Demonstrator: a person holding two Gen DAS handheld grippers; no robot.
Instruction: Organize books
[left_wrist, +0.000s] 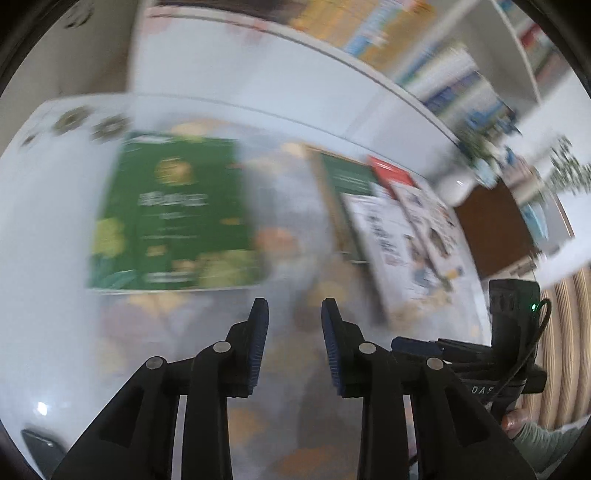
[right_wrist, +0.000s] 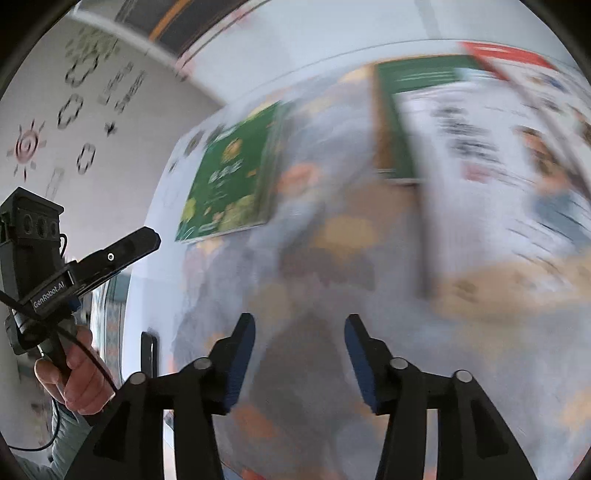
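Both views are motion-blurred. A green book (left_wrist: 177, 218) lies flat on the table, left of centre; it also shows in the right wrist view (right_wrist: 229, 177). A fanned pile of books (left_wrist: 391, 225) with a green cover, a red one and white illustrated ones lies to the right, and fills the upper right of the right wrist view (right_wrist: 472, 147). My left gripper (left_wrist: 294, 314) is open and empty above the patterned cloth (left_wrist: 288, 206) between the two. My right gripper (right_wrist: 300, 328) is open and empty above the same cloth (right_wrist: 332, 229).
A white table (left_wrist: 44, 206) carries the cloth. A dark phone (right_wrist: 148, 354) lies at the table's near left edge. Bookshelves (left_wrist: 461, 74) stand behind. A brown chair seat (left_wrist: 495, 229) is beyond the table's right end. The other handheld gripper (right_wrist: 48, 258) is at left.
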